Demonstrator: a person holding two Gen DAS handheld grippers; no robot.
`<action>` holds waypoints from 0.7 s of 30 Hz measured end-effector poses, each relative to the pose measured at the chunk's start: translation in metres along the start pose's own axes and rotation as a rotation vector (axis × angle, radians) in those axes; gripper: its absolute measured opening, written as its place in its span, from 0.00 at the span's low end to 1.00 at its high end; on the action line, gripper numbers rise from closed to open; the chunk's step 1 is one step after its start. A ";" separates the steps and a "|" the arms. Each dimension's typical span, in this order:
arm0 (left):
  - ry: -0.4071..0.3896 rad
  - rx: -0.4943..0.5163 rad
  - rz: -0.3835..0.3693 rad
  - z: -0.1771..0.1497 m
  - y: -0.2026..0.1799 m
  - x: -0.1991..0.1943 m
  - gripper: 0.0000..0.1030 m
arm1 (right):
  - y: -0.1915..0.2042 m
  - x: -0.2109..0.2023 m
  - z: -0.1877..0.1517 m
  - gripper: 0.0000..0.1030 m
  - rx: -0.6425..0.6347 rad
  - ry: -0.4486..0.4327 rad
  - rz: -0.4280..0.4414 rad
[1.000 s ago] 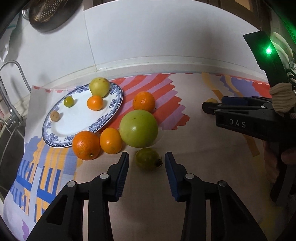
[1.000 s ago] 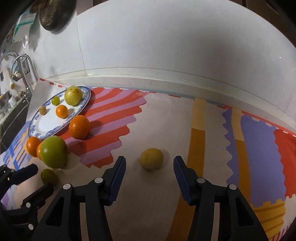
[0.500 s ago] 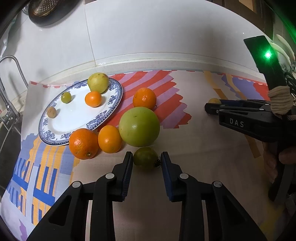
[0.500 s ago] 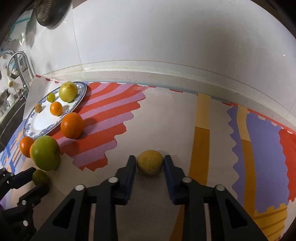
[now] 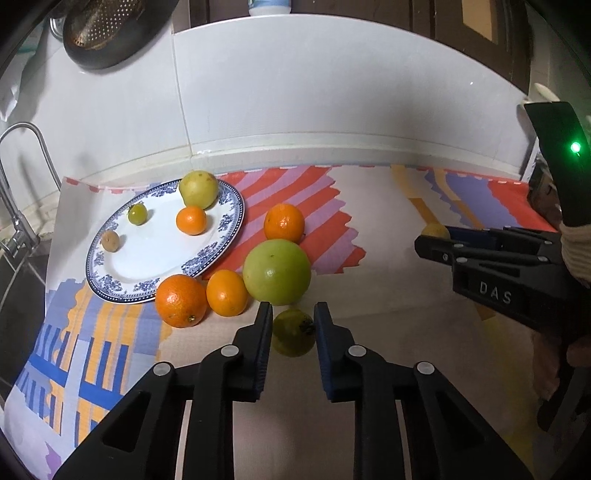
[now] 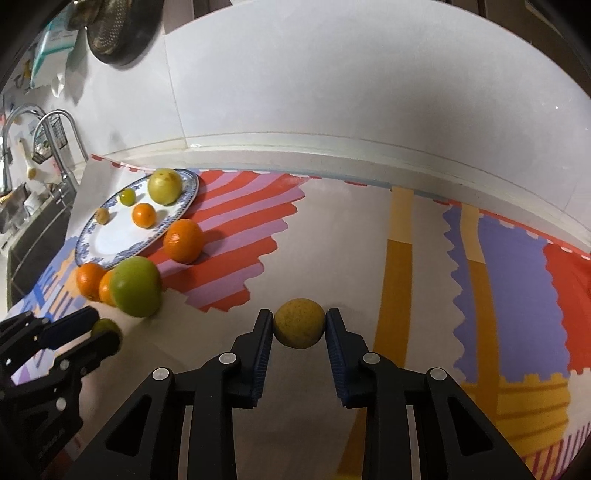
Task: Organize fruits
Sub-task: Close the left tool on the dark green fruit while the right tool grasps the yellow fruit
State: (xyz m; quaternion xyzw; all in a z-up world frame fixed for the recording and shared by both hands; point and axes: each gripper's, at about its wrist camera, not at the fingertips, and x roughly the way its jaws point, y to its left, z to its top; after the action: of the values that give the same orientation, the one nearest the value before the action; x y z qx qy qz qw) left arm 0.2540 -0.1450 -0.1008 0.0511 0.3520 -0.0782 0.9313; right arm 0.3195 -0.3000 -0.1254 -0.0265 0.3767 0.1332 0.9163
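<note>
My left gripper [image 5: 293, 326] is shut on a small dark-green fruit [image 5: 291, 334] just in front of a big green fruit [image 5: 277, 271]. My right gripper [image 6: 299, 326] is shut on a round yellow fruit [image 6: 299, 323] on the patterned mat. A blue-rimmed white plate [image 5: 147, 254] at the left holds a yellow-green pear-like fruit [image 5: 198, 189], a small orange [image 5: 191, 220], a tiny green fruit [image 5: 137, 214] and a small brown fruit [image 5: 110, 240]. Three oranges [image 5: 181, 301] [image 5: 226, 292] [image 5: 284, 222] lie on the mat by the plate.
A white tiled wall with a raised ledge [image 5: 295, 144] runs behind the mat. A faucet and sink [image 6: 40, 155] stand at the far left. A colander [image 5: 107, 29] hangs on the wall upper left. The right gripper's body [image 5: 517, 269] shows at the left view's right side.
Both grippers have closed from open: the left onto the small dark-green fruit, the right onto the yellow fruit. Both views have tilted up a little.
</note>
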 end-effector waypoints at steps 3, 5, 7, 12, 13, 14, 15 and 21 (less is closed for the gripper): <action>-0.010 -0.003 -0.014 -0.002 0.001 -0.006 0.12 | 0.006 -0.011 -0.002 0.29 0.000 -0.009 0.003; 0.002 -0.024 -0.036 -0.005 0.004 -0.006 0.12 | 0.009 -0.014 -0.004 0.29 0.002 -0.008 0.004; 0.024 -0.034 -0.046 -0.008 0.007 -0.005 0.13 | 0.013 -0.017 -0.009 0.29 0.008 -0.002 0.010; 0.023 -0.018 0.003 -0.018 0.014 -0.007 0.31 | 0.024 -0.020 -0.022 0.29 0.018 0.033 0.037; 0.023 -0.020 0.007 -0.020 0.016 -0.008 0.31 | 0.027 -0.020 -0.025 0.29 0.018 0.040 0.046; 0.025 -0.022 0.013 -0.020 0.018 -0.007 0.33 | 0.030 -0.020 -0.027 0.29 0.017 0.046 0.052; 0.029 -0.021 0.025 -0.021 0.020 -0.004 0.34 | 0.033 -0.019 -0.029 0.29 0.014 0.053 0.062; 0.080 -0.020 0.028 -0.021 0.027 0.017 0.33 | 0.049 -0.011 -0.033 0.29 -0.002 0.075 0.102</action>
State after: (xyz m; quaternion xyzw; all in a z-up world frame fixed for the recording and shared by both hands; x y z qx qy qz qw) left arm 0.2575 -0.1173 -0.1266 0.0500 0.3889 -0.0596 0.9180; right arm 0.2765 -0.2599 -0.1386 -0.0132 0.4115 0.1791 0.8935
